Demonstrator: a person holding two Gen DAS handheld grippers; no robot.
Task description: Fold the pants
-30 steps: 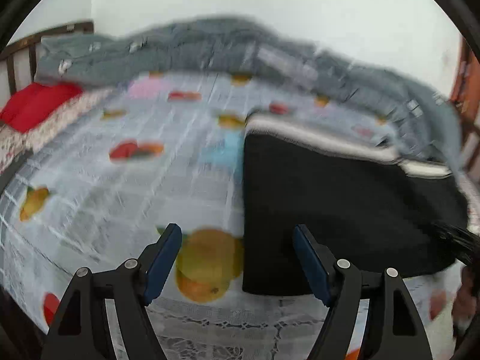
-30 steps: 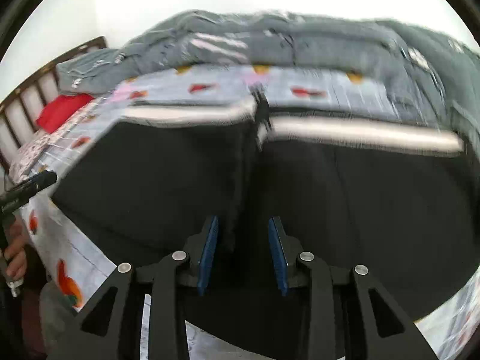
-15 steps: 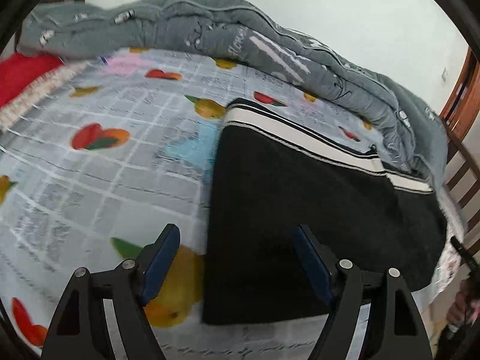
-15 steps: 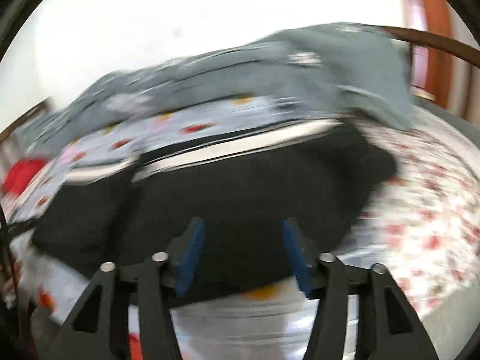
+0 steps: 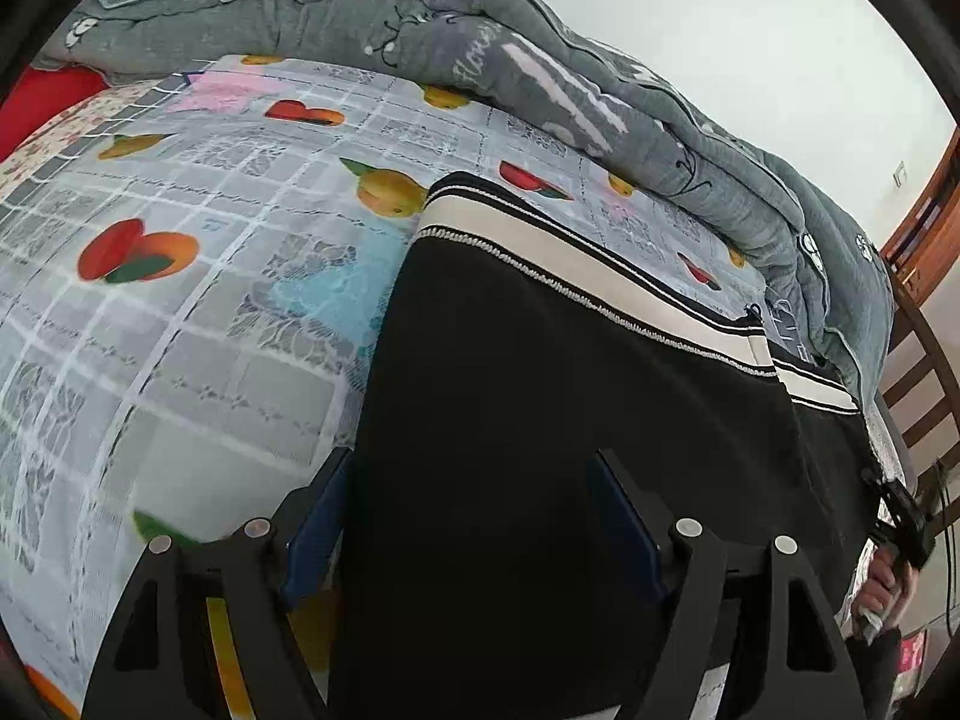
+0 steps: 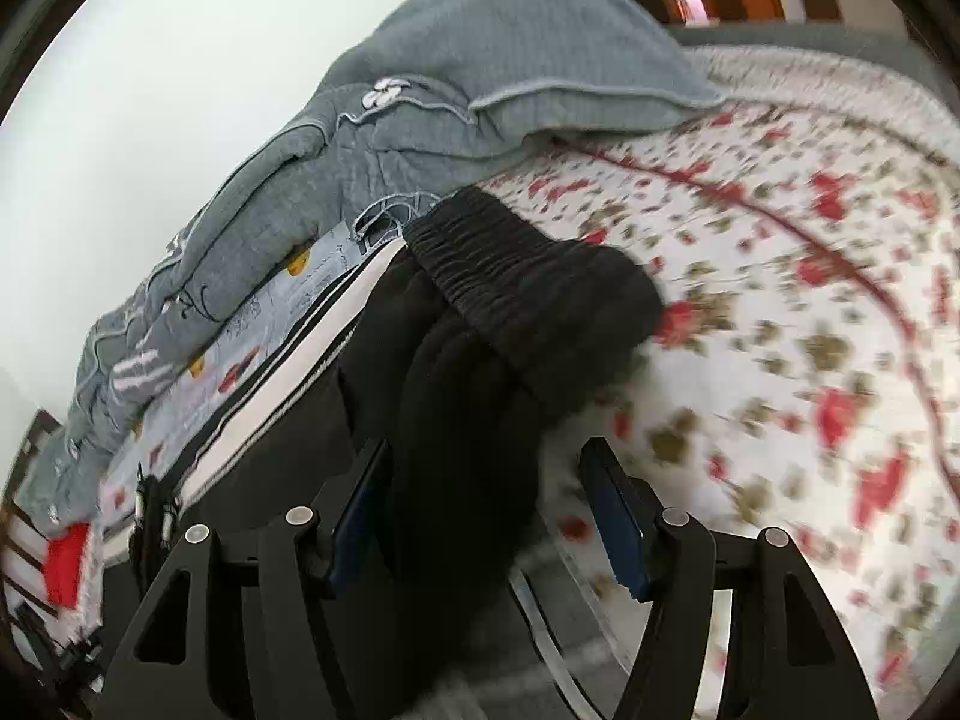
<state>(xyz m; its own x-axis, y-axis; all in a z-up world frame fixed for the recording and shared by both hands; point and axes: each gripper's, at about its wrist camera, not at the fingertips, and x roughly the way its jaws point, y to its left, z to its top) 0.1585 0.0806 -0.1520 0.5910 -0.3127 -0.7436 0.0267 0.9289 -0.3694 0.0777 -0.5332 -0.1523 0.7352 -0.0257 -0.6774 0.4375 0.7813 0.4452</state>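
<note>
Pants (image 5: 570,420), black with a cream side stripe, lie flat on the bed's fruit-print sheet (image 5: 180,312), ahead of and beneath both claws. The left claw (image 5: 468,531) stands released, its jaws wide apart over the pants' near left edge, pads not pressing the cloth. The right claw (image 6: 489,519) is opening; the pants' ribbed end (image 6: 510,276) lies just ahead and black fabric runs between its jaws, ungripped. A grey quilt (image 5: 420,18) is heaped beyond.
</note>
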